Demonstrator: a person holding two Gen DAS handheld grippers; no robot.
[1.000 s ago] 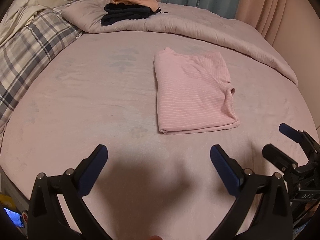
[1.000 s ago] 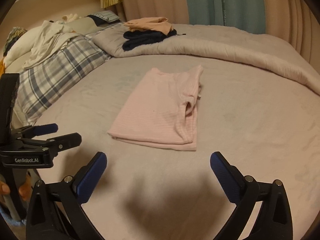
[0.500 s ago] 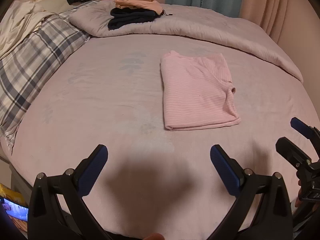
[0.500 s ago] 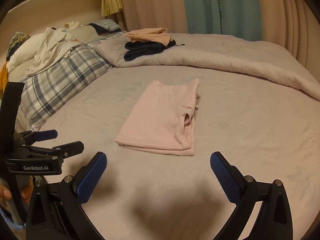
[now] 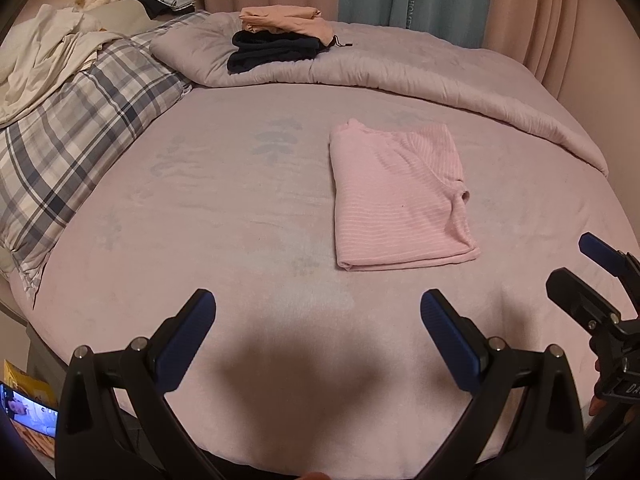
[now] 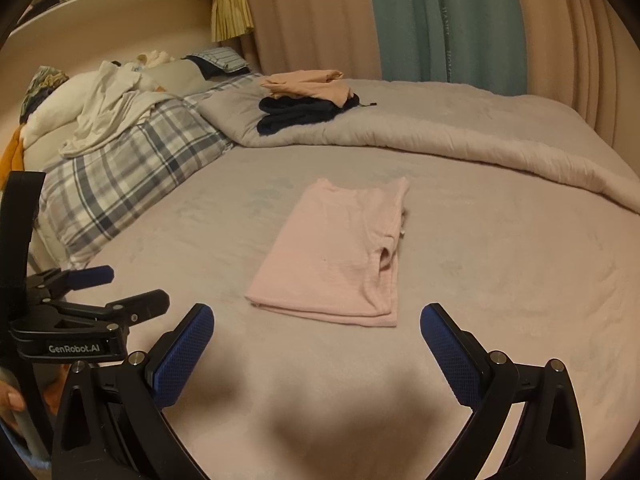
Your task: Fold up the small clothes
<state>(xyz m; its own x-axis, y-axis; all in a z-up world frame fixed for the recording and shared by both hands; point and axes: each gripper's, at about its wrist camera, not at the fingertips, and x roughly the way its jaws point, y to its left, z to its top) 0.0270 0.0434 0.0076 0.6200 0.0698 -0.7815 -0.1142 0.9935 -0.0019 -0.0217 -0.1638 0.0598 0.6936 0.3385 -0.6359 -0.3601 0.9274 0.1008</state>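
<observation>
A pink striped garment [image 5: 396,196] lies folded into a rectangle on the pink bed sheet [image 5: 240,220]; it also shows in the right wrist view [image 6: 340,252]. My left gripper [image 5: 316,336] is open and empty, held above the bed's near edge, short of the garment. My right gripper [image 6: 316,344] is open and empty, also back from the garment. The right gripper shows at the right edge of the left wrist view [image 5: 592,276]. The left gripper shows at the left of the right wrist view [image 6: 100,292].
A folded dark garment [image 5: 272,54] with a peach one [image 5: 284,20] on top sits on the rolled duvet [image 5: 420,76] at the back. A plaid pillow [image 5: 80,132] and white clothes [image 5: 44,60] lie at left. Curtains [image 6: 440,20] hang behind.
Both grippers have pulled back and risen from the bed, so the folded pink garment looks farther away. Both stay open and empty.
</observation>
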